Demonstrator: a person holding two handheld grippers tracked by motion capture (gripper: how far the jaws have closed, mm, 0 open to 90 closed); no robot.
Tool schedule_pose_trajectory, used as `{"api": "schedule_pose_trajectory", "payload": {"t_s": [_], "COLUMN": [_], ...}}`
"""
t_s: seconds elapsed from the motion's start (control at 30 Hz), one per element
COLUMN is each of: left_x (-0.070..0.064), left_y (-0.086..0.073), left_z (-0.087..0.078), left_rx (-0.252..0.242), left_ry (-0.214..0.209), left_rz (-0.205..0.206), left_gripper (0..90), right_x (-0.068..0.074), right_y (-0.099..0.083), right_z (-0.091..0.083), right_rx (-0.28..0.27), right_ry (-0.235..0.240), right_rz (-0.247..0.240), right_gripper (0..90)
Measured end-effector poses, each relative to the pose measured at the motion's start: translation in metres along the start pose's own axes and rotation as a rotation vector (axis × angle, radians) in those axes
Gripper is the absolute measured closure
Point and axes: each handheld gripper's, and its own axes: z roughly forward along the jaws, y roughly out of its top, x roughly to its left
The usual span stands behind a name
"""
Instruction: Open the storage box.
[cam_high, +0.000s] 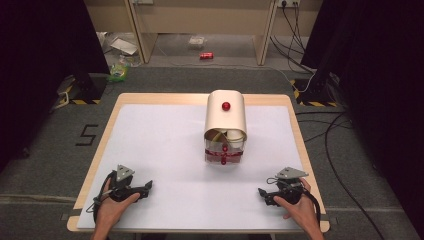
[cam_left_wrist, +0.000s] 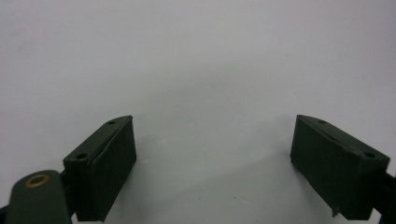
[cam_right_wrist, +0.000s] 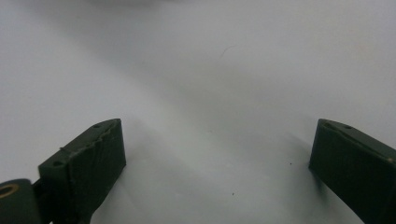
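A cream box with a rounded top (cam_high: 226, 122) stands at the middle back of the white mat (cam_high: 165, 150). It has a red knob (cam_high: 226, 106) on top. Its front end faces me, with a white object (cam_high: 234, 135) showing inside and red parts (cam_high: 223, 156) behind a clear lower front. My left gripper (cam_high: 148, 186) rests at the near left of the mat, held by a hand. My right gripper (cam_high: 261, 192) rests at the near right. In the left gripper view the left gripper (cam_left_wrist: 215, 154) is open over bare mat. The right gripper (cam_right_wrist: 217, 158) is also open with nothing between its jaws.
The wooden table edge (cam_high: 97, 150) frames the mat. On the floor behind lie a red can (cam_high: 206, 55), a green item (cam_high: 118, 72) and cables (cam_high: 330, 145) at the right. Black stands (cam_high: 90, 82) flank the table's far corners.
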Motion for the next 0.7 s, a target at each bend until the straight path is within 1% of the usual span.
{"api": "schedule_pose_trajectory", "payload": {"t_s": [0.07, 0.1, 0.13, 0.17, 0.2, 0.27, 0.3, 0.33, 0.4, 0.43, 0.5, 0.53, 0.63, 0.7], "left_x": [0.0, 0.0, 0.0, 0.0, 0.0, 0.0, 0.0, 0.0, 0.0, 0.0, 0.0, 0.0, 0.0, 0.0], "left_y": [0.0, 0.0, 0.0, 0.0, 0.0, 0.0, 0.0, 0.0, 0.0, 0.0, 0.0, 0.0, 0.0, 0.0], "left_z": [0.0, 0.0, 0.0, 0.0, 0.0, 0.0, 0.0, 0.0, 0.0, 0.0, 0.0, 0.0, 0.0, 0.0], "left_rx": [0.0, 0.0, 0.0, 0.0, 0.0, 0.0, 0.0, 0.0, 0.0, 0.001, 0.0, 0.0, 0.0, 0.0], "left_ry": [0.0, 0.0, -0.001, -0.001, -0.001, -0.001, -0.001, -0.001, -0.001, -0.001, -0.001, -0.001, -0.001, -0.001], "left_rz": [0.0, 0.0, 0.0, 0.0, 0.0, 0.0, 0.0, 0.0, 0.0, 0.0, 0.0, 0.0, 0.0, -0.001], "left_gripper": [13.4, 13.4, 13.4, 13.4, 13.4, 13.4, 13.4, 13.4, 13.4, 13.4, 13.4, 13.4, 13.4, 13.4], "right_x": [0.0, -0.001, -0.001, -0.002, -0.001, 0.0, 0.001, 0.003, 0.007, 0.009, 0.012, 0.012, 0.02, 0.023], "right_y": [0.0, 0.0, 0.0, 0.0, 0.001, 0.002, 0.002, 0.005, 0.008, 0.01, 0.013, 0.013, 0.018, 0.021], "right_z": [-0.001, -0.002, -0.003, -0.004, -0.005, -0.006, -0.007, -0.01, -0.012, -0.013, -0.015, -0.015, -0.018, -0.018], "right_rx": [-0.008, -0.017, -0.028, -0.034, -0.043, -0.051, -0.06, -0.084, -0.103, -0.113, -0.128, -0.128, -0.156, -0.161], "right_ry": [-0.007, -0.004, 0.0, 0.01, 0.013, 0.007, 0.007, 0.013, 0.007, 0.009, 0.005, 0.005, 0.007, 0.008], "right_rz": [0.006, 0.007, 0.004, 0.006, 0.01, 0.008, 0.005, -0.01, -0.021, -0.035, -0.054, -0.054, -0.063, -0.075], "right_gripper": [8.0, 15.4, 20.5, 19.4, 15.5, 16.3, 18.1, 15.9, 16.4, 17.8, 20.1, 20.1, 19.6, 19.3]}}
